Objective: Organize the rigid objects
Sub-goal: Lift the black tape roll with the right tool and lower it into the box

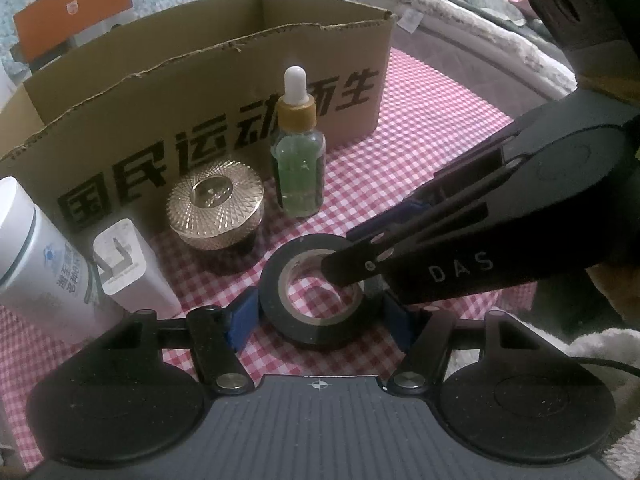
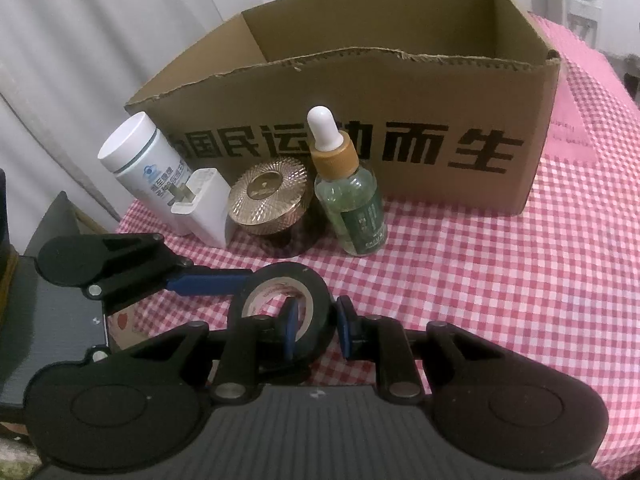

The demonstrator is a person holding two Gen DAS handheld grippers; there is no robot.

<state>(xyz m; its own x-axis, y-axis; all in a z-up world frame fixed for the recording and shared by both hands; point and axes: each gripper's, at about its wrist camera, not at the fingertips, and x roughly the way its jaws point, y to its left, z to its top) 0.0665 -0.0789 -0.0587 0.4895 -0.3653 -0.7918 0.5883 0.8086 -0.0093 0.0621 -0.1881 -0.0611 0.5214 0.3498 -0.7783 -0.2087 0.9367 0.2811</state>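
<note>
The right gripper is pinching the tape roll's wall while the half-spread left gripper is bracketing it, so lifting straight should prevent slipping.

Black tape roll lies flat on the checked cloth, pale core showing. Behind it, in a row before the open cardboard box: white bottle upright, white plug adapter prongs up, gold ribbed jar, green dropper bottle upright.
</note>
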